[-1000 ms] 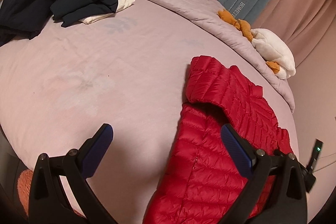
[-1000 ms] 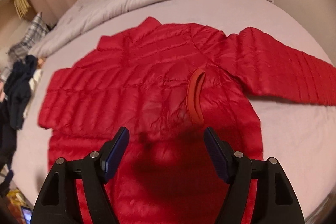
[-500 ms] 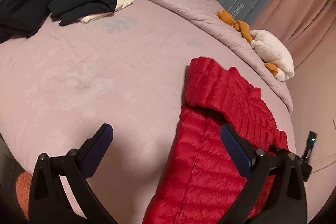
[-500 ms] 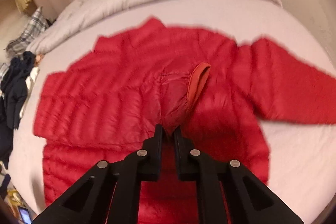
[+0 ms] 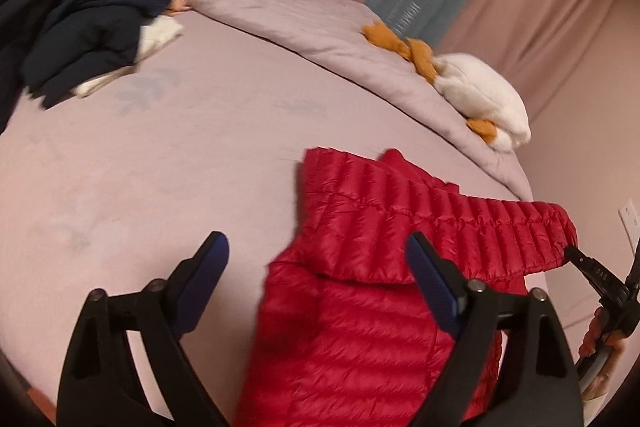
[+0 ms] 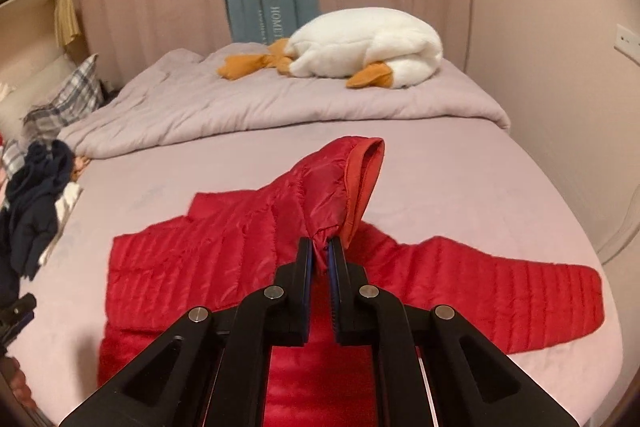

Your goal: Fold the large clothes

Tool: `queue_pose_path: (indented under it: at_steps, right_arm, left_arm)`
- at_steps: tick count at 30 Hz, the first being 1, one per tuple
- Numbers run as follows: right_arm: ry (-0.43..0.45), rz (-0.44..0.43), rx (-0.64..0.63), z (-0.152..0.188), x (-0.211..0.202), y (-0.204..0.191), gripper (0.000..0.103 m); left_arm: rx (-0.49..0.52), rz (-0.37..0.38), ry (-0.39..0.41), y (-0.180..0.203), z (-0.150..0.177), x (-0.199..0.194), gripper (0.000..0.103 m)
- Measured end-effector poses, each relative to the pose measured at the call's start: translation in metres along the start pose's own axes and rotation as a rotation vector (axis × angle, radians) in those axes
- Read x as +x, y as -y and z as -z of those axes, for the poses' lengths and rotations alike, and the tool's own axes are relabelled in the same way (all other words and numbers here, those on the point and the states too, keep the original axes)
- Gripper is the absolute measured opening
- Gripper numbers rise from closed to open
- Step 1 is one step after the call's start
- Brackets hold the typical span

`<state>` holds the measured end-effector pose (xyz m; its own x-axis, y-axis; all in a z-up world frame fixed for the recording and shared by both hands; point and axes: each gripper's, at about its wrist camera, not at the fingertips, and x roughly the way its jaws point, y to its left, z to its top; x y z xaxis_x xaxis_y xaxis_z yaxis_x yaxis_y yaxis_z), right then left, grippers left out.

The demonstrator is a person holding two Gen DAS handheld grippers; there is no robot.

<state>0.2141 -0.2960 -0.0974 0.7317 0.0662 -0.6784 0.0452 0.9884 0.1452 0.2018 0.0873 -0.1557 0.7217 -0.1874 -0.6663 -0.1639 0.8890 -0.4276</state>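
The bed (image 6: 460, 179), covered in a pale lilac sheet, fills both views, with a rumpled lilac duvet (image 6: 248, 107) bunched along its far side. A red puffer jacket (image 6: 192, 255) lies spread on the sheet near the front edge, one sleeve (image 6: 520, 291) stretched flat toward the right. The other sleeve (image 6: 332, 183) is raised off the jacket's body, its orange-lined cuff opening toward the duvet. A white plush goose (image 6: 360, 47) with orange feet rests on the duvet, well apart from the jacket. A heap of dark navy clothes (image 5: 92, 27) sits at the far left of the bed. The right tongs (image 6: 319, 259) are pressed together on the fabric at the raised sleeve's end, holding it up. The left tongs (image 5: 316, 267) stand wide apart above the sheet, the right finger over the jacket's edge, gripping nothing
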Motion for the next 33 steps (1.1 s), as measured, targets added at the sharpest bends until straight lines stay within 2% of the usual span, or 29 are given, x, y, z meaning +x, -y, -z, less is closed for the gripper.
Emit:
queue_pose_path:
  at_steps: [2, 4, 6, 8, 12, 16, 19, 25, 33]
  right_arm:
    - [-0.016, 0.009, 0.017, 0.005, 0.013, 0.004, 0.008]
    - [-0.051, 0.007, 0.035, 0.013, 0.024, 0.012, 0.008]
    - [-0.082, 0.018, 0.042, 0.021, 0.033, 0.017, 0.008]
    - [-0.11, 0.031, 0.046, 0.028, 0.042, 0.022, 0.008]
    - [-0.166, 0.045, 0.065, 0.041, 0.061, 0.03, 0.008]
    - [-0.227, 0.063, 0.099, 0.054, 0.079, 0.041, 0.008]
    - [-0.262, 0.062, 0.119, 0.066, 0.09, 0.048, 0.008]
    - [-0.299, 0.067, 0.138, 0.079, 0.102, 0.051, 0.008]
    - [-0.318, 0.059, 0.158, 0.086, 0.108, 0.055, 0.008]
  left_arm:
    - [0.018, 0.004, -0.013, 0.01, -0.001, 0.015, 0.085]
    - [0.037, 0.021, -0.04, 0.019, 0.0, 0.031, 0.077]
    - [0.049, 0.035, -0.079, 0.025, 0.002, 0.052, 0.064]
    - [0.05, 0.039, -0.113, 0.028, 0.004, 0.07, 0.057]
    - [0.065, 0.048, -0.193, 0.033, 0.015, 0.105, 0.056]
    - [0.106, -0.027, -0.236, 0.034, 0.026, 0.131, 0.052]
    - [0.095, -0.062, -0.264, 0.026, 0.029, 0.144, 0.052]
    - [0.104, -0.109, -0.269, 0.025, 0.032, 0.154, 0.054]
    - [0.088, -0.136, -0.268, 0.025, 0.034, 0.161, 0.054]
